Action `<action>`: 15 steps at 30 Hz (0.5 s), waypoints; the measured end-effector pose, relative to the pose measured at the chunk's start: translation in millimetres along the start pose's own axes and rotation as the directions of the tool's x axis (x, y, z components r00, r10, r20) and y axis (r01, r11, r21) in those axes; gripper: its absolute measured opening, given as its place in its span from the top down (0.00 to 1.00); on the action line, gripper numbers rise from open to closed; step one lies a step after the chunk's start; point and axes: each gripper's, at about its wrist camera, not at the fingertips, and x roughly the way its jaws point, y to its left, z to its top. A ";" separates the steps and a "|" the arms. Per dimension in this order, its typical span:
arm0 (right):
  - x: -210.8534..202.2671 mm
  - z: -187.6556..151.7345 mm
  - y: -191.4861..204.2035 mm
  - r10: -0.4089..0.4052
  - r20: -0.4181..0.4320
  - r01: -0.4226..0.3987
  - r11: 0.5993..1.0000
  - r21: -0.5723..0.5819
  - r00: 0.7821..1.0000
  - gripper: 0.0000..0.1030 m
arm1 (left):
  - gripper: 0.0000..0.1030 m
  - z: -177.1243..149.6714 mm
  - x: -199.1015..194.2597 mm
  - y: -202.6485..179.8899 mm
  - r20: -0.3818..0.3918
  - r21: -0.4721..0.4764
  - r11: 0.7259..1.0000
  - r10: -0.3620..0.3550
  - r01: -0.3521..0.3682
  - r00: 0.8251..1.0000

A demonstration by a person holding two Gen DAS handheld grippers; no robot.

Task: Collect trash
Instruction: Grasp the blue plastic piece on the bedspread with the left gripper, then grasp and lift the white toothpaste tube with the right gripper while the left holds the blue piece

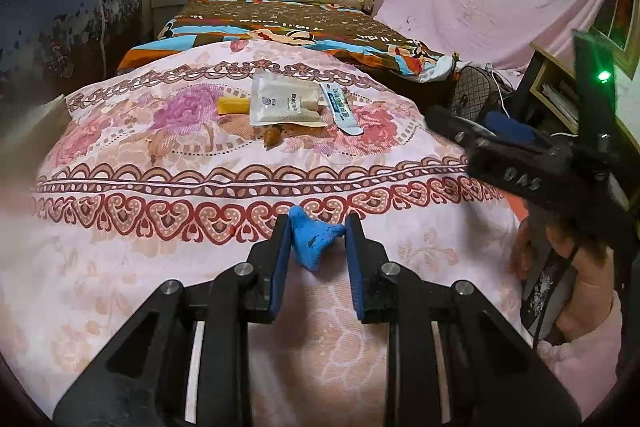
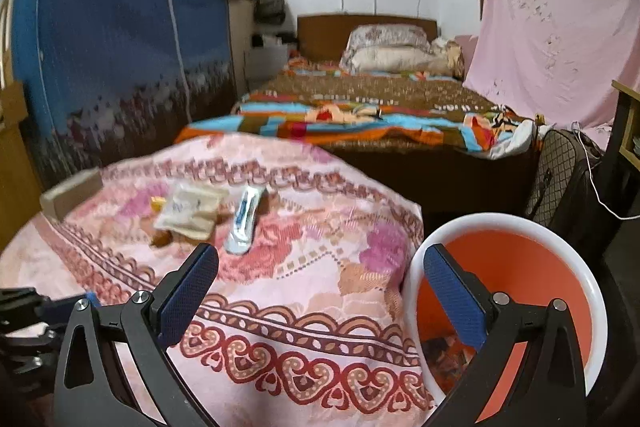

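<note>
Left gripper (image 1: 317, 243): pads closed on a crumpled blue scrap (image 1: 312, 241), low over the floral bedspread (image 1: 200, 187).
Right gripper (image 2: 320, 291): jaws wide, empty.
Bin (image 2: 576, 259): orange, beside the bed.
Risk: the soft scrap, pinched at its edges, may slip out mid-carry.

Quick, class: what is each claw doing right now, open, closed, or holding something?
Left claw: closed on a crumpled blue scrap.
Right claw: open, holding nothing.

On my right gripper (image 1: 520, 163), seen from my left wrist, raised letters look like "DAS". The white pouch (image 1: 280, 103), the toothpaste tube (image 1: 340, 107) and the brown bedspread (image 1: 304, 21) all carry print, too small or blurred for me to read.
</note>
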 end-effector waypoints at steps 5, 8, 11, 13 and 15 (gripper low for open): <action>11.0 1.1 9.4 -0.002 -0.054 0.000 0.999 -0.047 0.999 0.01 | 0.90 13.6 -4.4 16.4 0.039 -0.035 0.999 0.028 -0.027 0.999; 15.6 4.6 17.1 0.022 -0.068 -0.027 0.997 -0.072 0.997 0.06 | 0.90 23.2 -3.4 27.8 0.056 -0.054 0.998 0.047 -0.044 0.997; 23.3 9.5 24.7 0.042 -0.093 -0.051 0.994 -0.096 0.995 0.26 | 0.90 33.4 -3.1 36.1 0.086 -0.058 0.996 0.074 -0.069 0.994; 31.4 13.0 29.1 0.056 -0.116 -0.069 0.992 -0.106 0.992 0.31 | 0.90 38.4 -2.7 38.4 0.111 -0.053 0.996 0.084 -0.079 0.990; 39.2 17.6 31.0 0.070 -0.135 -0.084 0.991 -0.106 0.988 0.41 | 0.90 42.4 -0.7 39.7 0.133 -0.041 0.995 0.095 -0.091 0.987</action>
